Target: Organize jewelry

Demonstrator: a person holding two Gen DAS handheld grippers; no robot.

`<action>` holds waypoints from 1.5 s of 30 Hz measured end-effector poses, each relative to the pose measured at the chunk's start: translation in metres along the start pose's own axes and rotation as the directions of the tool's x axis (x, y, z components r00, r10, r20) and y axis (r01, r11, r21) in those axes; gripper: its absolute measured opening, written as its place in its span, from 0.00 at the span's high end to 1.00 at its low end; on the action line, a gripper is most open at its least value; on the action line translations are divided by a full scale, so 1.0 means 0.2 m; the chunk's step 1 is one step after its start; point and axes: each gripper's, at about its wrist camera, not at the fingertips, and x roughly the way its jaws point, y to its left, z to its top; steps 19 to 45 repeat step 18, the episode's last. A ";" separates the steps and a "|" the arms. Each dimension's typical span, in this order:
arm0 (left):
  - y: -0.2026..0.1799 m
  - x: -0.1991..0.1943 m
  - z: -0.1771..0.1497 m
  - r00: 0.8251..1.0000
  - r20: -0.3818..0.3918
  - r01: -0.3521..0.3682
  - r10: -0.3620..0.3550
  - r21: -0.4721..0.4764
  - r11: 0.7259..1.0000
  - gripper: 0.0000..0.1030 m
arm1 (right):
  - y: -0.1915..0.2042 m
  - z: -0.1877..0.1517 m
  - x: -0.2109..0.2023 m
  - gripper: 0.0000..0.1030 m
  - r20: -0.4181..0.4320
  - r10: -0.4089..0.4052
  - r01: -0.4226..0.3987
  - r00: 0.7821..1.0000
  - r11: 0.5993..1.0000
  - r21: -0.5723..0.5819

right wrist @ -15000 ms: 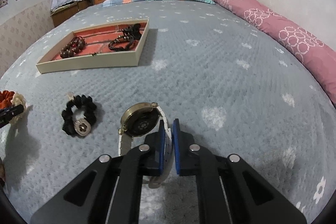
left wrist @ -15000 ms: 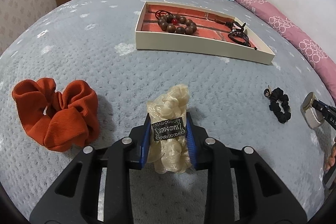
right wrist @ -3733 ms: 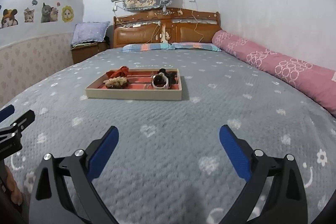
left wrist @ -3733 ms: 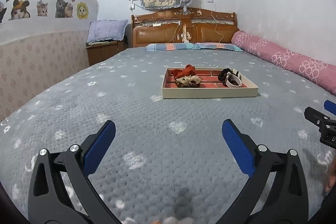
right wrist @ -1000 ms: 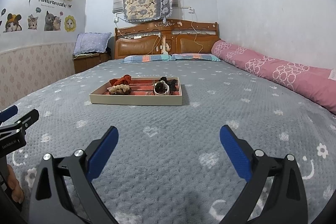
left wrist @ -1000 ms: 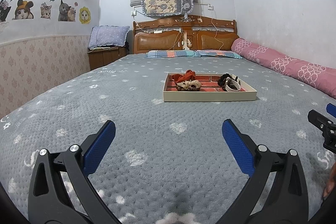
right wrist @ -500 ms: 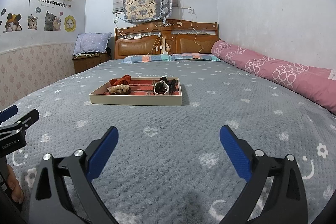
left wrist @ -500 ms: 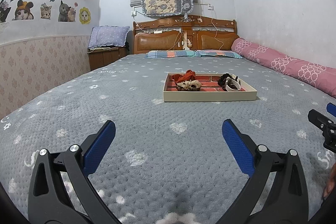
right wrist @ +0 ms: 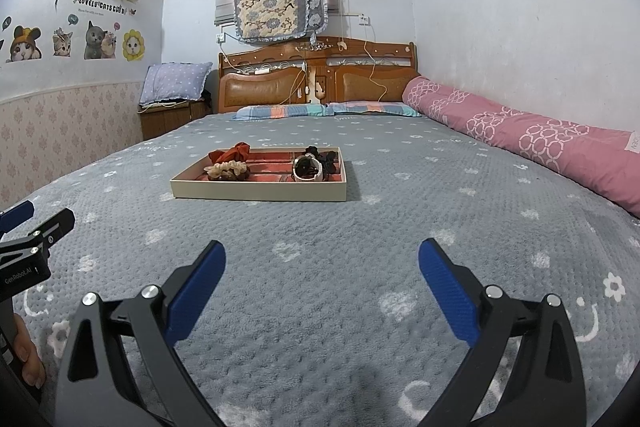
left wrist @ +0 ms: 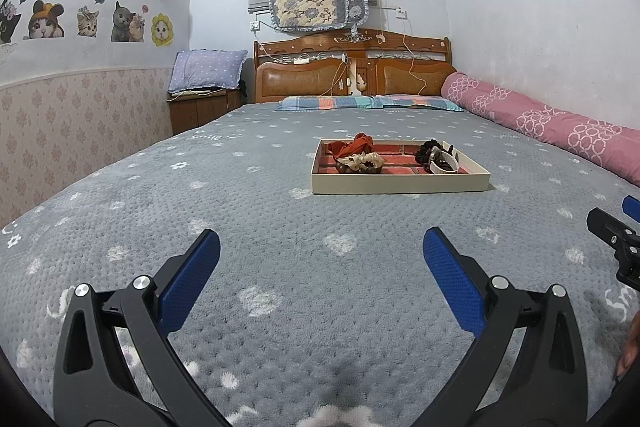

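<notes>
A cream tray (left wrist: 400, 183) (right wrist: 256, 194) with a red brick-pattern floor rests on the grey bedspread, well ahead of both grippers. Inside it lie an orange scrunchie (left wrist: 351, 148) (right wrist: 230, 153), a cream scrunchie (left wrist: 362, 160) (right wrist: 225, 169), dark wooden beads, a black scrunchie (left wrist: 427, 149) (right wrist: 328, 157) and a white-strapped watch (left wrist: 444, 165) (right wrist: 307, 171). My left gripper (left wrist: 320, 259) is open with nothing between its blue pads. My right gripper (right wrist: 320, 267) is open and empty too. Each gripper's tip shows at the other view's edge.
The grey bedspread (left wrist: 248, 227) with white hearts and flowers fills the foreground. A rolled pink quilt (right wrist: 540, 143) lies along the right wall. A wooden headboard (left wrist: 352, 73), striped pillows and a nightstand (left wrist: 200, 107) with a purple pillow stand at the far end.
Fifteen seconds ago the left gripper held the cream scrunchie and the right held the watch; both items now lie in the tray. Over the last second nothing has visibly moved.
</notes>
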 end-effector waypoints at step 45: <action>0.02 0.00 -0.01 1.000 -0.009 -0.007 0.007 -0.009 1.000 0.05 | 0.00 0.00 0.01 0.08 -0.003 0.000 0.000 1.000 1.000 0.001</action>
